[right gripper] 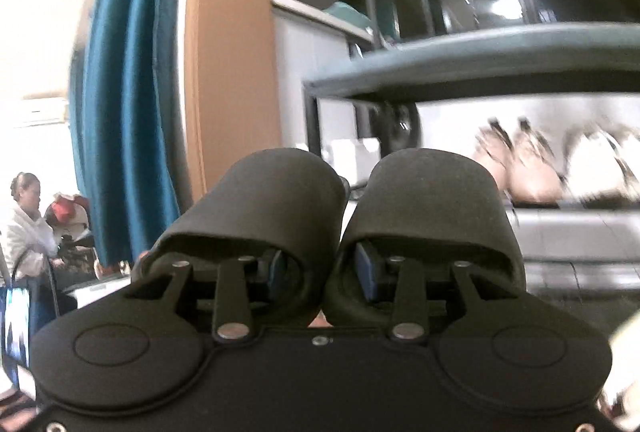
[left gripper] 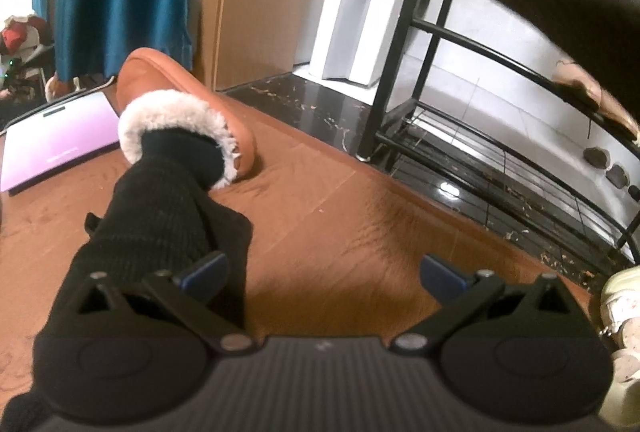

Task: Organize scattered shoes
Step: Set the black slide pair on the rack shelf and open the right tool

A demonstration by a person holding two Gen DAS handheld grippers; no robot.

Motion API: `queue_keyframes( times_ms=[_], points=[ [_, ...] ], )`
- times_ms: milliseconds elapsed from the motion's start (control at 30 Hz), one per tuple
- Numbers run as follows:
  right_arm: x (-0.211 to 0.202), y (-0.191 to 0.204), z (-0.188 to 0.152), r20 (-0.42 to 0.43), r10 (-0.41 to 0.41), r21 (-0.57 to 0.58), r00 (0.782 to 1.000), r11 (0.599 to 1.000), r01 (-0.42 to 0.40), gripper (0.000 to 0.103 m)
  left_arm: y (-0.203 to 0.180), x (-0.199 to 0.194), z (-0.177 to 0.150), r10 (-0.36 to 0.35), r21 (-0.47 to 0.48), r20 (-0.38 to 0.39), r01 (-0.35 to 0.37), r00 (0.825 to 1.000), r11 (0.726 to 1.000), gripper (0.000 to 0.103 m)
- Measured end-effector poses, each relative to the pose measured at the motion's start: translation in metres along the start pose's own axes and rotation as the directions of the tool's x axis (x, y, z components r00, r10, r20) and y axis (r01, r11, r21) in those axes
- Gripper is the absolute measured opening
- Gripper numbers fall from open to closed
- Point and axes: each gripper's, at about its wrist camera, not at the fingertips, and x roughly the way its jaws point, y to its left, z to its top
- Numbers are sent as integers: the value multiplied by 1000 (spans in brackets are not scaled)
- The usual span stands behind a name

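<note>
My right gripper [right gripper: 320,272] is shut on a pair of black slippers [right gripper: 280,192]. One finger sits inside each strap, and together they pinch the inner sides. The pair is held level in front of the black metal shoe rack [right gripper: 480,52], where pink shoes [right gripper: 532,168] and white shoes [right gripper: 612,152] stand blurred on a shelf. My left gripper [left gripper: 322,272] hangs open and empty over the wooden floor. A pale sneaker [left gripper: 620,304] lies at its right, in front of the rack [left gripper: 460,32]. A pink shoe [left gripper: 592,92] rests on a rack rail.
A person's leg in a black sock [left gripper: 160,216] wears a tan fleece-lined slipper [left gripper: 180,100] just left of my left gripper. A purple-white scale [left gripper: 56,136] lies on the floor and a white box [left gripper: 356,24] stands by the rack. Another person [right gripper: 24,224] sits far left.
</note>
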Motion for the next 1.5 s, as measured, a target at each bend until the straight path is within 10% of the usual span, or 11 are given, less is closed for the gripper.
queue_keyframes(
  times_ms=[633, 1133, 1500],
  points=[
    [272, -40, 45, -36, -324, -46, 945, 946, 322, 39, 0, -3, 7, -57, 8, 40, 57, 998, 998, 102],
    [365, -68, 21, -124, -468, -15, 875, 883, 470, 40, -5, 6, 8, -75, 26, 21, 74, 997, 997, 102],
    [318, -54, 4, 35, -509, -72, 860, 857, 510, 101, -9, 5, 5, -66, 42, 28, 64, 997, 997, 102]
  ],
)
